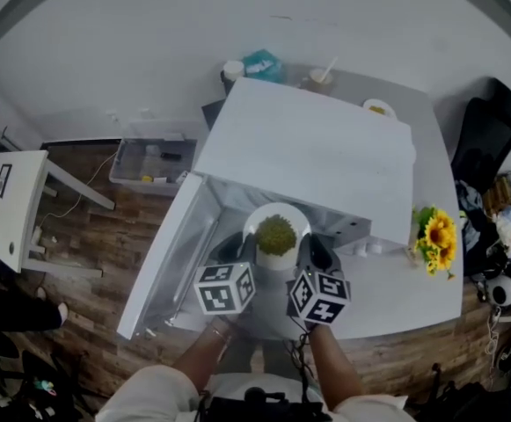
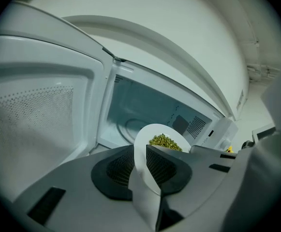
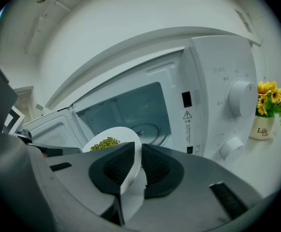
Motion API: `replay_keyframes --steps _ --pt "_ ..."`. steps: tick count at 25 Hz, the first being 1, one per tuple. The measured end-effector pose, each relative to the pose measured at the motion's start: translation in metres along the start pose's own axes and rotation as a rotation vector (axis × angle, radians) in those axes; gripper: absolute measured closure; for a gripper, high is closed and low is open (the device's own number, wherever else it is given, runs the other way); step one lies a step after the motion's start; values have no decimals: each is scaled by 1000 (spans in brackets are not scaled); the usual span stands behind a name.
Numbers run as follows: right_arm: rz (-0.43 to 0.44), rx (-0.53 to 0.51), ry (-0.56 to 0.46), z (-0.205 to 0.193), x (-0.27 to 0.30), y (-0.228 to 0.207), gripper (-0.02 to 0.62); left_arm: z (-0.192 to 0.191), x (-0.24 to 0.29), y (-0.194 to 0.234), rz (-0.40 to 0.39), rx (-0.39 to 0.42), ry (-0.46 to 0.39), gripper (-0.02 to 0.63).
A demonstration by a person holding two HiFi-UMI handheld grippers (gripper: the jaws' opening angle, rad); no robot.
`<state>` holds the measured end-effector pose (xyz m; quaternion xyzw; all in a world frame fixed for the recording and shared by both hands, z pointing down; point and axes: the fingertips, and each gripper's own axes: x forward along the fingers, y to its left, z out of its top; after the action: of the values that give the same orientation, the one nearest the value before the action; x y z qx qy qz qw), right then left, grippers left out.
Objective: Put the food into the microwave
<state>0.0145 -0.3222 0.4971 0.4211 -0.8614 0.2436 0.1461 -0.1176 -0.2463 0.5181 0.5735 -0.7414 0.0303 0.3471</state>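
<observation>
A white plate (image 1: 277, 221) heaped with green food (image 1: 275, 234) hangs in front of the open white microwave (image 1: 312, 152). My left gripper (image 1: 240, 251) is shut on the plate's left rim and my right gripper (image 1: 311, 251) is shut on its right rim. In the left gripper view the plate (image 2: 141, 153) runs edge-on between the black pads (image 2: 116, 173), with the food (image 2: 165, 141) beyond and the microwave's cavity (image 2: 145, 112) behind. The right gripper view shows the plate (image 3: 133, 153), the food (image 3: 104, 143) and the turntable (image 3: 147, 129) inside.
The microwave's door (image 1: 171, 258) swings out to the left. A vase of sunflowers (image 1: 435, 236) stands right of the microwave, near its knobs (image 3: 240, 96). Cups and a bowl (image 1: 378, 108) sit behind it on the white table (image 1: 435, 293). A wooden floor lies to the left.
</observation>
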Motion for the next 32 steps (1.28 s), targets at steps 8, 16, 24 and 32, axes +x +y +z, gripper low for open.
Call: replay_keyframes --steps 8,16,24,32 --pt "-12 -18 -49 9 22 6 541 19 19 12 -11 -31 -48 514" --pt "-45 10 -83 9 49 0 540 30 51 21 -13 -32 -91 514" --pt "-62 7 -120 12 70 -1 541 37 76 30 -12 -34 -132 514" --pt "-72 -24 -164 22 87 -6 544 37 98 31 -31 -8 -126 514"
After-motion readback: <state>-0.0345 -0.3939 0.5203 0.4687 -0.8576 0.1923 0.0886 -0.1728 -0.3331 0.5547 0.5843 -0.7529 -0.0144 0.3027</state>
